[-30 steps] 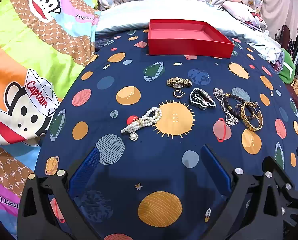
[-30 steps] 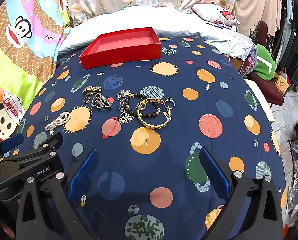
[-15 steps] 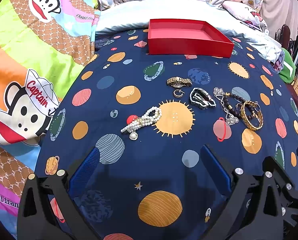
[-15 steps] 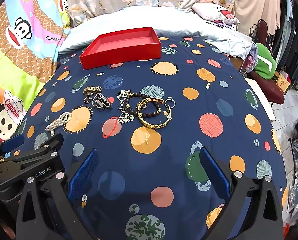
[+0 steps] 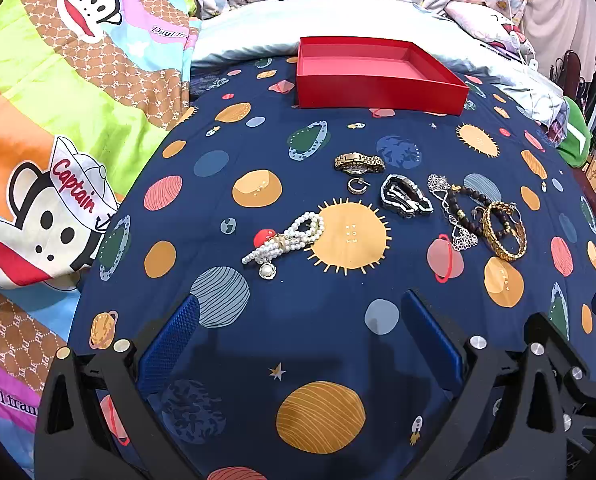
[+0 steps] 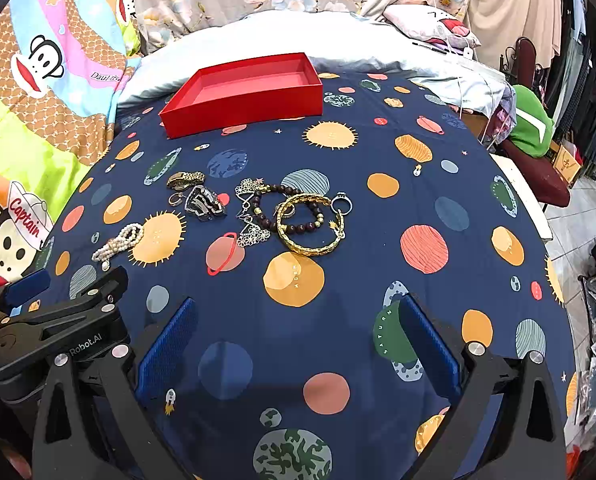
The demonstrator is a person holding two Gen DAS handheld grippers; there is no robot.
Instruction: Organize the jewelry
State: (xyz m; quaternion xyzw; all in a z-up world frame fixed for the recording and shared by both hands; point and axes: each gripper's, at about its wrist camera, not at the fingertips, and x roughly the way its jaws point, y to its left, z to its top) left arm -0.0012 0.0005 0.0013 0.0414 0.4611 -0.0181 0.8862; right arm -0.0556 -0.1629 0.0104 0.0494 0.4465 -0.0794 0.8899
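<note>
I hold both claws spread apart over the navy planet-print bedsheet [image 5: 298, 320]: left claw [image 5: 298, 316], right claw [image 6: 295, 320], each gripping nothing. At upper centre sits one shallow red cardboard box [image 5: 378, 76], nothing inside. Mid-frame lie one white pearl strand [image 5: 285, 240], one gold watch [image 5: 358, 162], one silver link bracelet [image 5: 404, 200], one gold bangle [image 6: 312, 226] tangled with dark beads [image 6: 298, 226]. A silver ring [image 6: 342, 201] touches the bangle's right edge.

A: Tangle [image 6: 257, 216] of chains: piece count indeterminate; strands overlap under the bangle [image 6: 312, 224].
B: Noted. Ring [image 6: 342, 202] stone too small to resolve. Left gripper [image 6: 57, 320] cut by frame edge.
</note>
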